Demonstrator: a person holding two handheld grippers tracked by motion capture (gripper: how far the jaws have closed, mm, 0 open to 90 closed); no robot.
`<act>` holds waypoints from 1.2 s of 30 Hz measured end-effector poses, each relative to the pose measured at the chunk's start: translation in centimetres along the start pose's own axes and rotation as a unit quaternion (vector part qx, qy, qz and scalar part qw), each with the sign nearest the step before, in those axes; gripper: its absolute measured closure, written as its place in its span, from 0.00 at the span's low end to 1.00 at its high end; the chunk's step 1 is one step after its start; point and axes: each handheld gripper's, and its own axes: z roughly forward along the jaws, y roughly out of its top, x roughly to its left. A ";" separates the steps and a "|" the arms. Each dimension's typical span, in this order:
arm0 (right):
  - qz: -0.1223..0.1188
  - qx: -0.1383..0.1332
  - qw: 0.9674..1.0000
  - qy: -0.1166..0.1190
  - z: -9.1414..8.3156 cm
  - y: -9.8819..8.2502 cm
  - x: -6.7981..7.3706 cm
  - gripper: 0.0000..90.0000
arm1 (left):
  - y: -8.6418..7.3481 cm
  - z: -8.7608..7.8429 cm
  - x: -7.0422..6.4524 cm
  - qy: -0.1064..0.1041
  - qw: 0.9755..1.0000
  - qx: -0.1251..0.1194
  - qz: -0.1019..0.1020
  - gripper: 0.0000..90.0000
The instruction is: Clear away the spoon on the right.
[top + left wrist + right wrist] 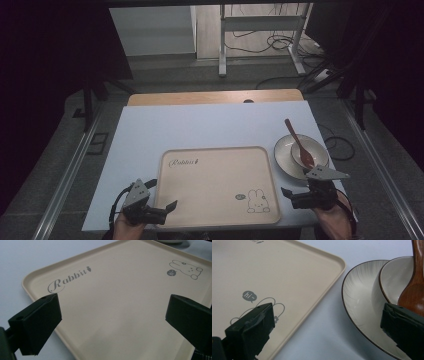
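Observation:
A beige tray [215, 170] with a rabbit drawing and the word "Rabbit" lies on the white table [200, 127], near its front edge. To its right a small bowl [311, 150] sits on a white plate [285, 152], and a brown wooden spoon [298, 142] rests in the bowl. My left gripper [167, 212] stands open at the tray's front left corner; its jaws straddle the tray [120, 297] edge. My right gripper [290, 196] is open just in front of the plate [359, 305], between the tray [274, 272] and the bowl [394, 280]. The spoon [413, 287] shows close by.
Beyond the white tabletop is a wooden table edge [215, 97]. A metal desk frame [260, 30] and loose cables [280, 42] lie on the floor behind. Bare white table runs behind and left of the tray.

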 end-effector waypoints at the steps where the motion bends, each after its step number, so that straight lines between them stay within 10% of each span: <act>1: 0.000 0.002 1.000 0.000 0.0 0.0 -0.1 0.00 | 0.0 0.0 0.0 0.001 1.000 -0.001 0.000 0.00; 36: 0.014 -0.002 1.000 0.007 0.0 3.5 -1.9 0.00 | 0.0 -0.2 0.0 0.012 1.000 -0.005 0.002 0.00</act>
